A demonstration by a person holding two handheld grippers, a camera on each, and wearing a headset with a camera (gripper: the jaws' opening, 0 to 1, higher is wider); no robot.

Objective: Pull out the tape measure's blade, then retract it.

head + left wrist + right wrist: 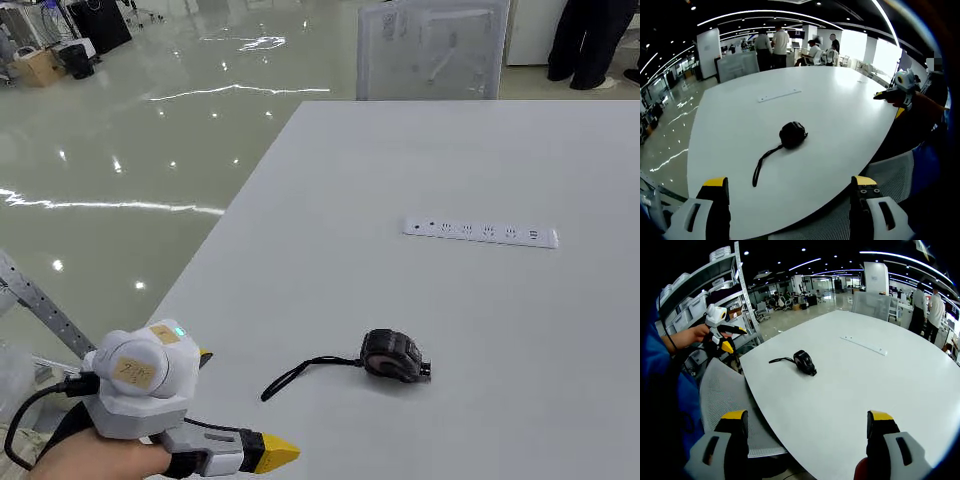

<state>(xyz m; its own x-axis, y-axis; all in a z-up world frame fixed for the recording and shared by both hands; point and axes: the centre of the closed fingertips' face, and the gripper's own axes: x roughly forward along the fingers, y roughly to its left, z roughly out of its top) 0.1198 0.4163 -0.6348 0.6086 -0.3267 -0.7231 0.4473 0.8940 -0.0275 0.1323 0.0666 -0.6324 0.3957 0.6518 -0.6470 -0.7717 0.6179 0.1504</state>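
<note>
A black tape measure [393, 355] [792, 134] [804, 361] lies on the white table [480, 150], its blade wound in. Its black wrist strap [300, 372] trails toward the table's left edge. My left gripper [245, 403] [790, 182] is open, held off the near-left corner of the table, well short of the tape measure. It also appears at the left of the right gripper view as a white gripper [722, 332] with yellow tips. My right gripper [807, 416] is open too, hovering at the table's edge with nothing between its jaws; the left gripper view has it [897, 90] at the right.
A white power strip [480, 231] [779, 95] [863, 345] lies farther back on the table. A mesh chair [430, 50] stands at the far edge, another mesh seat [725, 395] by the near edge. Several people stand beyond the table [772, 45]. Storage shelves [700, 285] rise at the left.
</note>
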